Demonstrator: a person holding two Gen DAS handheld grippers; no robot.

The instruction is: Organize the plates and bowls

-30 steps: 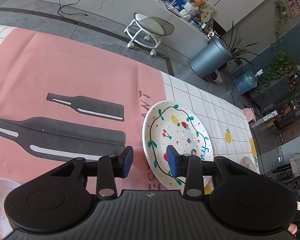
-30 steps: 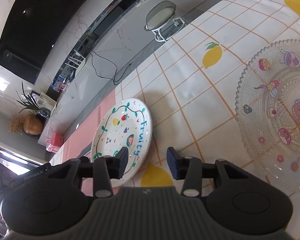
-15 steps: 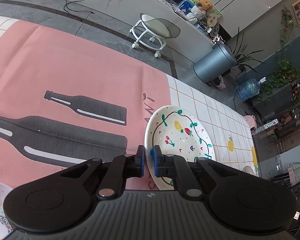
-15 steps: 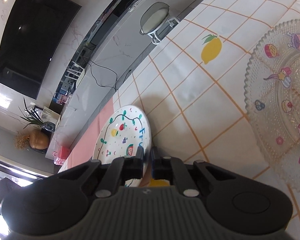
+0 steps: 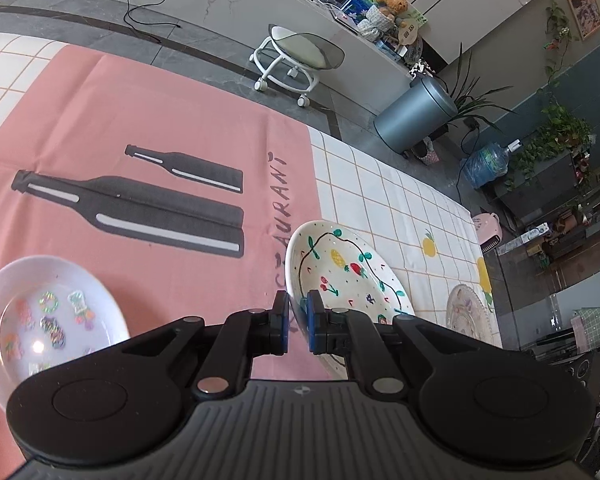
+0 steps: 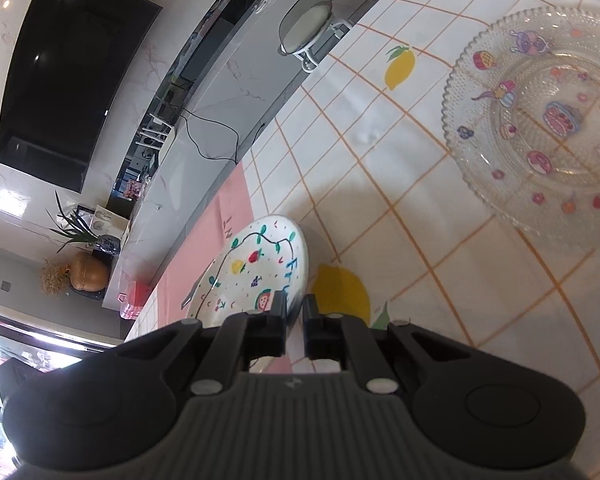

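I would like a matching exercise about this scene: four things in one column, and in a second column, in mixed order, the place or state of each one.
Things:
1. fruit plate
2. glass plate
3. white bowl
4. stool

Places or states:
A. on the floor beyond the table
B. lying on the white checked cloth with lemons
C. held at its rim by the left gripper and the right gripper, tilted
D. on the pink cloth, at the left in the left wrist view

Pairs: 1-C, 2-B, 3-D, 4-A
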